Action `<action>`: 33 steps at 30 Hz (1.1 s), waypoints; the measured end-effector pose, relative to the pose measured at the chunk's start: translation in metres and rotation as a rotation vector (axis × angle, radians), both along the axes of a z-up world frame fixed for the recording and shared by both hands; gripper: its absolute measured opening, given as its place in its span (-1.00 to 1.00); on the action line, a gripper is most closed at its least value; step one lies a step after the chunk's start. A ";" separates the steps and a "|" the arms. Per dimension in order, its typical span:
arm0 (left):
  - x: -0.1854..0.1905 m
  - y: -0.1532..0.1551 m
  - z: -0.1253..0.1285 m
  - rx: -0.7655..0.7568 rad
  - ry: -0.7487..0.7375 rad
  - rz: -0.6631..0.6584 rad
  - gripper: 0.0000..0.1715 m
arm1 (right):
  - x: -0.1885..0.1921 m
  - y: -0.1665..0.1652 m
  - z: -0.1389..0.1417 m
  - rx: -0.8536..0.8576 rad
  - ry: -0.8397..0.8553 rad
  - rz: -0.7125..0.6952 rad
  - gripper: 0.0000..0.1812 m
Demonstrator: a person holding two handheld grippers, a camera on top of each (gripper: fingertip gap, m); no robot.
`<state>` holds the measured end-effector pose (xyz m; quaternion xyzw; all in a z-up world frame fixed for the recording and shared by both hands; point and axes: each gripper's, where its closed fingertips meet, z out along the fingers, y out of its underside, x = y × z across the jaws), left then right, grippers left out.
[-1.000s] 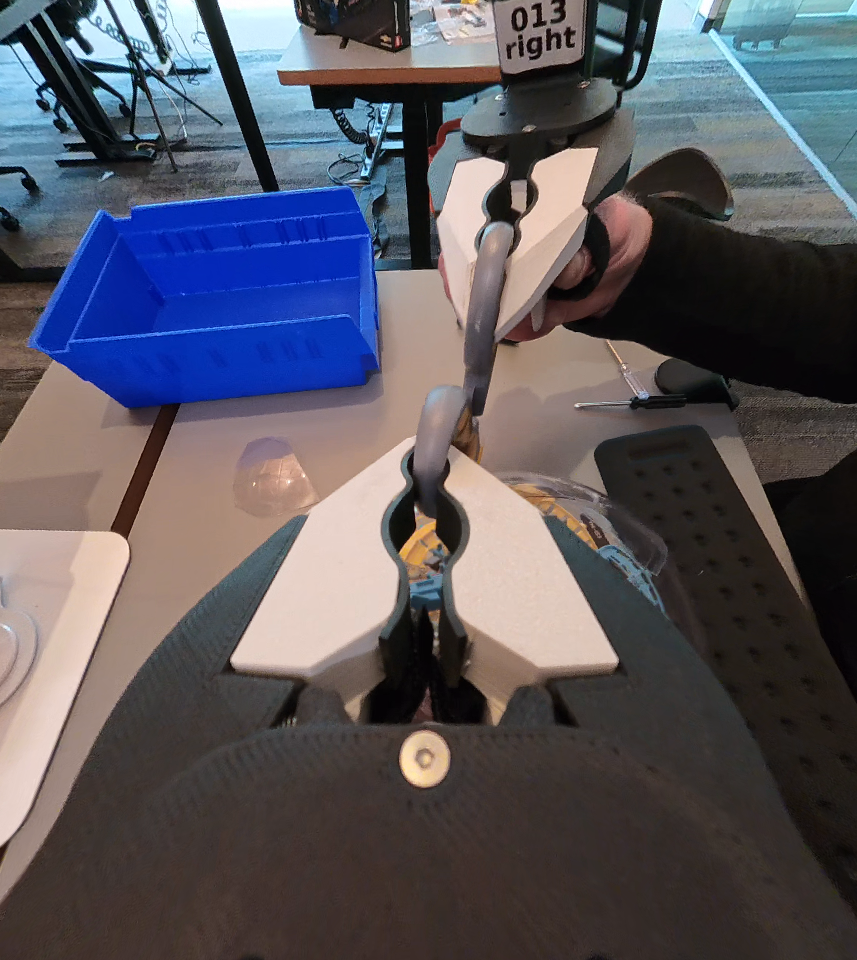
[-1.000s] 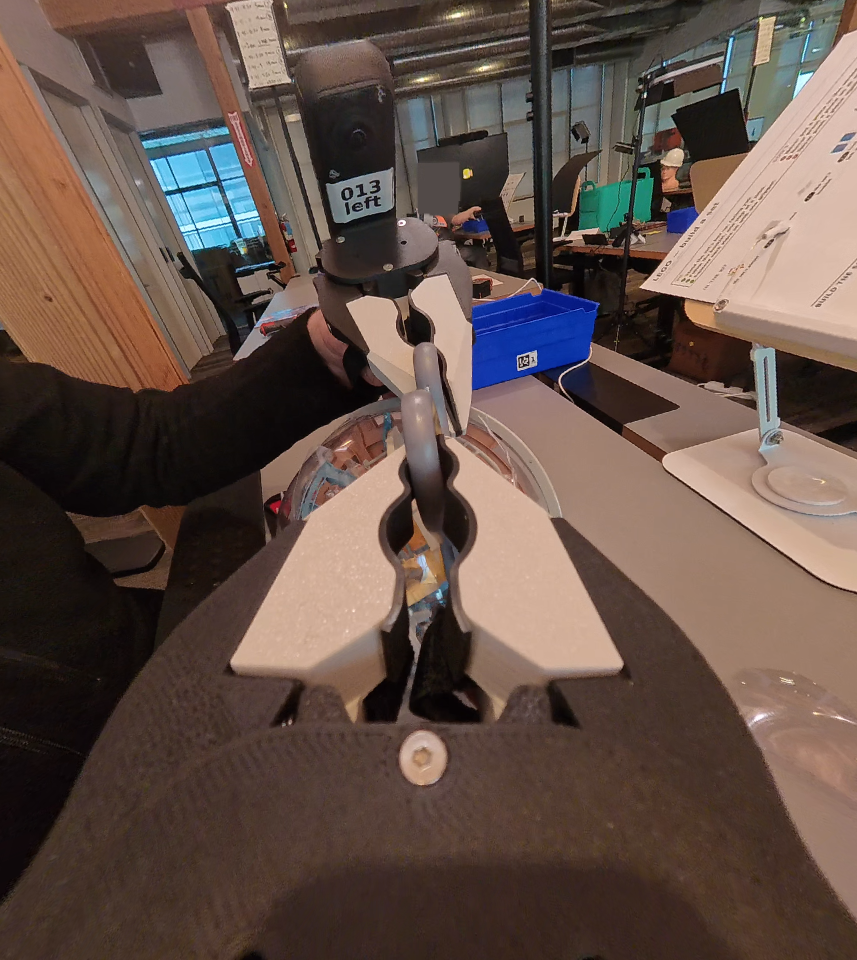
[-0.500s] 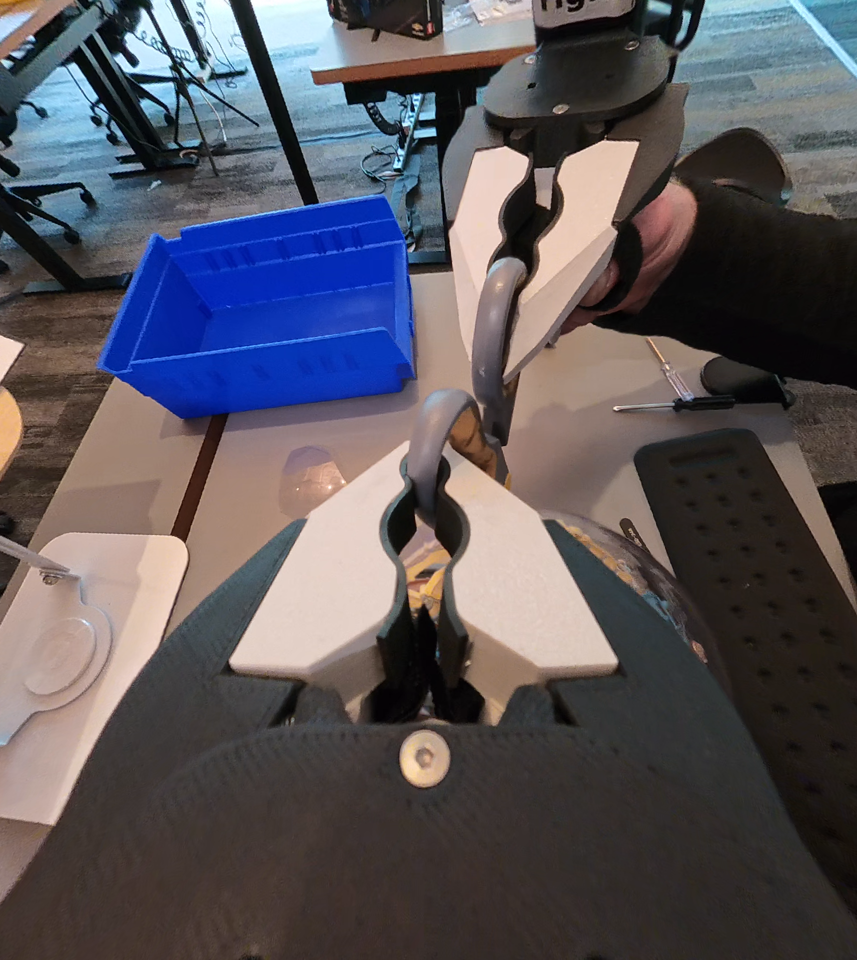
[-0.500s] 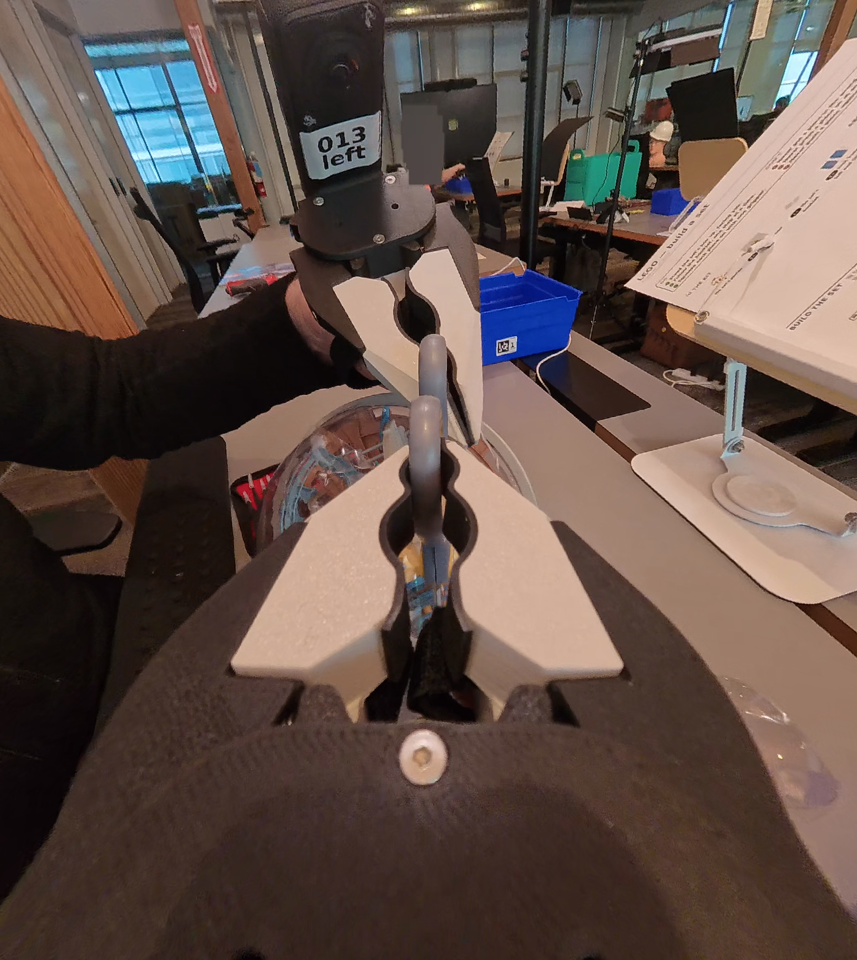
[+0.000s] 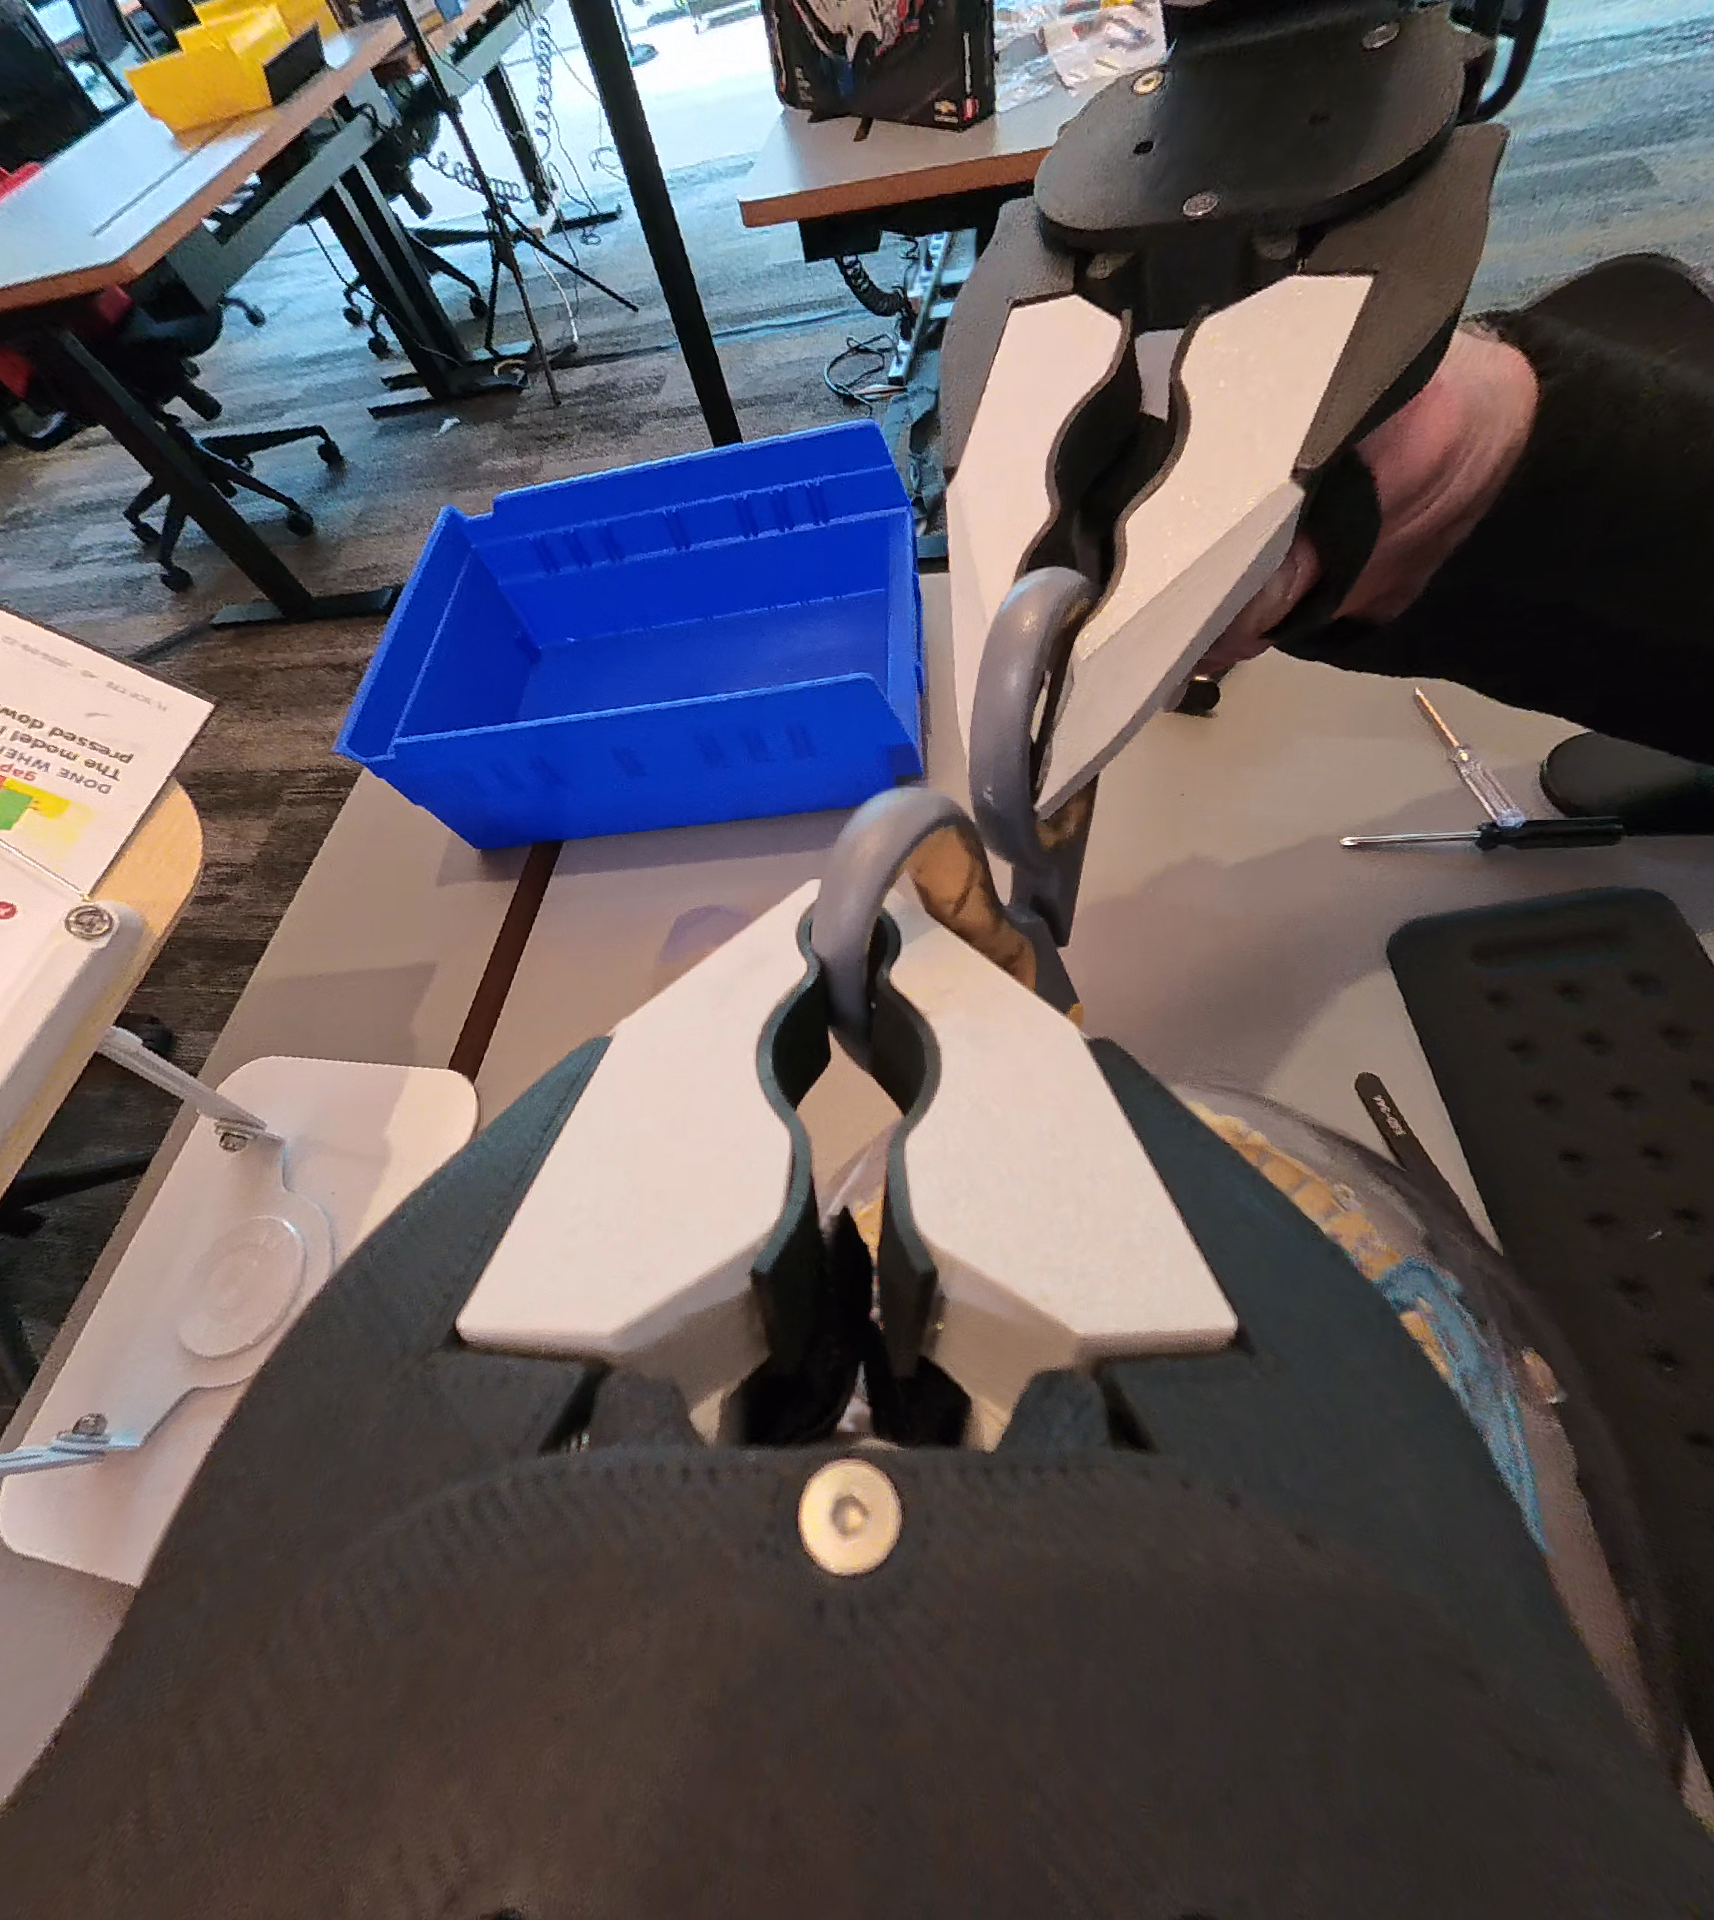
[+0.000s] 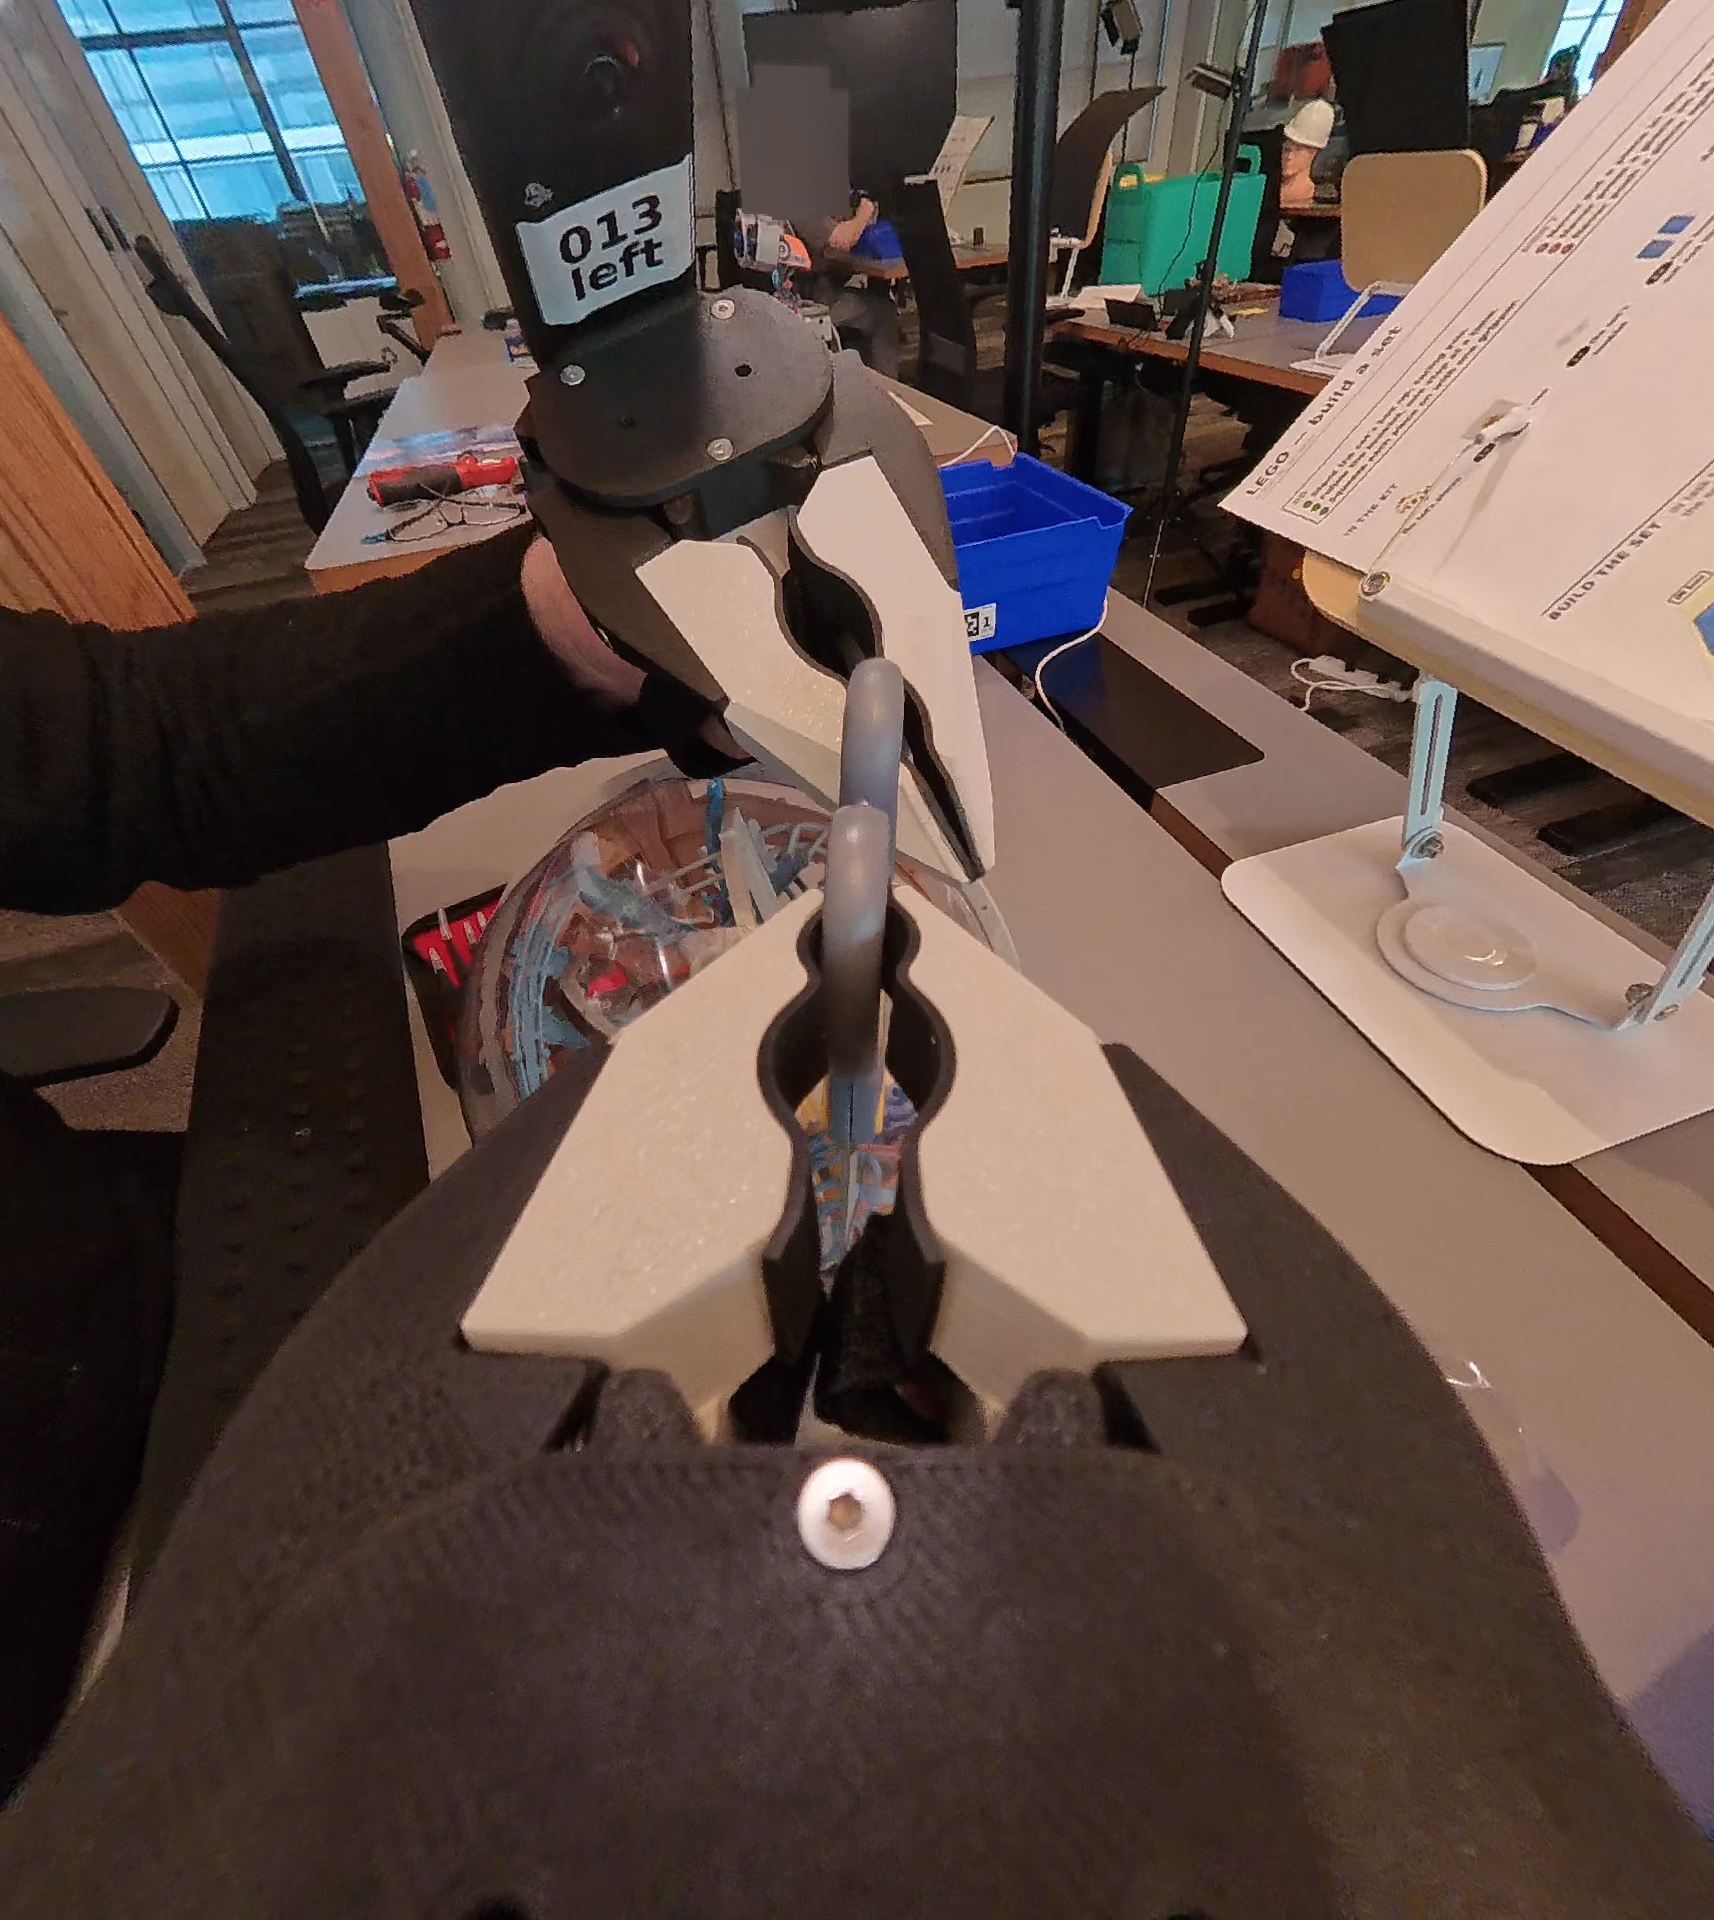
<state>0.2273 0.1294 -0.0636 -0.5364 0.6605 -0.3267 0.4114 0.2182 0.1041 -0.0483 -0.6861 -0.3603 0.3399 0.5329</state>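
Each tool is closed on one grey loop handle of the scissors (image 5: 1014, 831) – left tool (image 5: 858, 1023) near, right tool (image 5: 1071, 665) farther. Blades point down toward the clear dome container (image 6: 624, 935) on the surface (image 5: 1248, 831), long axis steeply tilted.

- Even, fairly bright indoor light in both views; daylight enters through the windows (image 6: 209, 135) at the far left of the right wrist view, slightly blown out
- Soft shadows lie under the blue bin (image 5: 645, 644) on the table (image 5: 1237, 831)
- Strong wide-angle bending at the edges; straight lines bow
- The near gripper housings look soft, perhaps out of focus
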 end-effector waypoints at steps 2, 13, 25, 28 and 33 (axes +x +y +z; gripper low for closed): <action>0.002 0.006 0.001 0.033 -0.015 0.035 -1.00 | 0.001 0.002 0.001 0.004 0.005 -0.010 -1.00; -0.013 0.005 0.005 -0.010 -0.068 0.012 -1.00 | 0.006 -0.006 0.003 0.065 0.050 -0.029 -1.00; -0.014 0.008 -0.020 0.004 0.057 0.003 -1.00 | 0.005 0.002 -0.024 -0.001 0.080 0.003 -1.00; -0.013 0.009 -0.021 -0.002 0.070 0.002 -1.00 | 0.005 0.002 -0.025 -0.009 0.091 0.003 -1.00; -0.008 0.011 -0.017 -0.002 0.083 0.003 -1.00 | 0.003 0.006 -0.020 -0.007 0.080 0.006 -1.00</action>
